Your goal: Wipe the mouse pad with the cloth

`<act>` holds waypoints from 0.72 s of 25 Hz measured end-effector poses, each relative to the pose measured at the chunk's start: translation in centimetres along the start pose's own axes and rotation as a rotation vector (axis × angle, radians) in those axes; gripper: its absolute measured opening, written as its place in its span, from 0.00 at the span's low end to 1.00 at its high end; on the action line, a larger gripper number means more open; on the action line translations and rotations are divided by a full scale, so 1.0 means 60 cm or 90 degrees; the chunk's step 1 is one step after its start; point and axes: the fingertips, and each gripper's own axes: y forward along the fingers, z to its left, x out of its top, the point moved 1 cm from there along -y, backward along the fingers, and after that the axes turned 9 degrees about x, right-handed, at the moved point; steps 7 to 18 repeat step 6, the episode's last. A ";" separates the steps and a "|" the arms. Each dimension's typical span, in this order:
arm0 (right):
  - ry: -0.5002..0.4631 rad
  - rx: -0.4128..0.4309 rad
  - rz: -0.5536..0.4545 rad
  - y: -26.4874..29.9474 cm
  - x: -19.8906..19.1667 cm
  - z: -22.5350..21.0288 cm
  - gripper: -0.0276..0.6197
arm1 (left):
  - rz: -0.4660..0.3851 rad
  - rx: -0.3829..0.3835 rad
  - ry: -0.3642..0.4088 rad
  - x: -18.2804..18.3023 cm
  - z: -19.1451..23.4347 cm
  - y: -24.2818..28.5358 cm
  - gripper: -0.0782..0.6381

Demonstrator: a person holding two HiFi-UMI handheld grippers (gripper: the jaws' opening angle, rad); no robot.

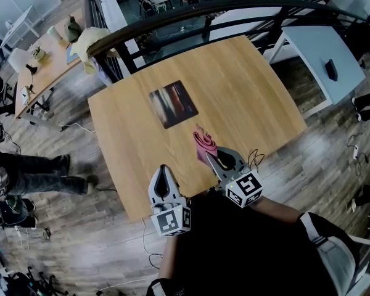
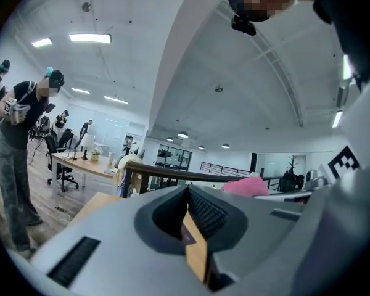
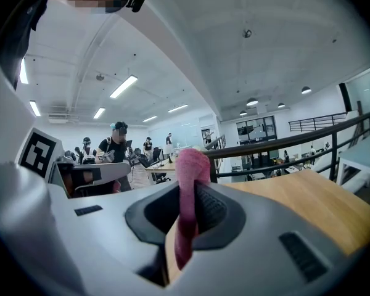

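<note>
A dark mouse pad (image 1: 173, 103) with reddish streaks lies flat near the middle of the wooden table (image 1: 253, 85). My right gripper (image 1: 211, 155) is shut on a pink cloth (image 1: 204, 143), held in the air over the table's near part, short of the pad. In the right gripper view the cloth (image 3: 189, 193) stands pinched between the jaws of the right gripper (image 3: 186, 217). My left gripper (image 1: 163, 179) hovers over the table's near edge, jaws pressed together with nothing in them; its own view shows the left gripper (image 2: 187, 217) shut, and the pink cloth (image 2: 246, 186) off to the right.
A black railing (image 1: 191, 14) curves behind the table's far edge. A white table (image 1: 324, 57) stands to the right, another desk (image 1: 46, 63) with items to the left. A person's legs (image 1: 34, 171) stand on the floor at left. Cables lie on the floor.
</note>
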 end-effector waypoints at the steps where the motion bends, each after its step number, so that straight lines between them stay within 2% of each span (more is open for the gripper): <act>1: -0.001 -0.001 0.000 0.000 0.000 0.001 0.13 | -0.001 -0.001 -0.001 0.000 0.001 -0.001 0.14; 18: -0.006 -0.004 -0.002 0.001 0.001 0.008 0.13 | -0.005 -0.004 0.001 0.003 0.005 -0.007 0.14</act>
